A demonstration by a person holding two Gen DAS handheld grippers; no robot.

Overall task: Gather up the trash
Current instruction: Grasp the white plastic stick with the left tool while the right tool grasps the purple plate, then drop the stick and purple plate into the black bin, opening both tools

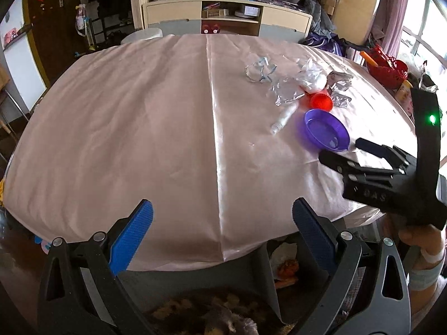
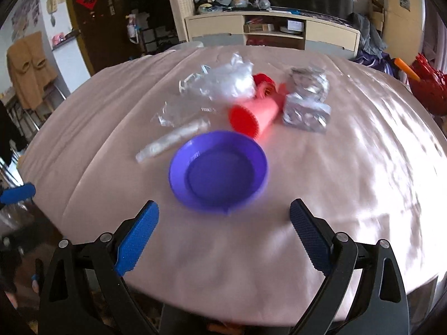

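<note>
A purple bowl (image 2: 219, 170) stands empty on the pink tablecloth (image 2: 349, 167), just ahead of my open, empty right gripper (image 2: 223, 223). Behind it lie a red-pink cup on its side (image 2: 254, 117), a clear plastic tube (image 2: 173, 141), crumpled clear plastic wrap (image 2: 229, 81) and silvery foil packs (image 2: 306, 111). My left gripper (image 1: 222, 217) is open and empty over the table's near edge, far left of the trash. In the left wrist view the bowl (image 1: 325, 129), cup (image 1: 321, 102), tube (image 1: 283, 118) and wrap (image 1: 311, 76) lie at right, and the right gripper (image 1: 363, 153) hovers beside the bowl.
A cream sideboard (image 1: 229, 19) piled with clothes stands beyond the table. A red basket (image 1: 387, 68) is at the far right edge. A taped clear plastic piece (image 1: 259, 69) lies further back on the cloth. A cushioned chair sits below the near edge (image 1: 212, 307).
</note>
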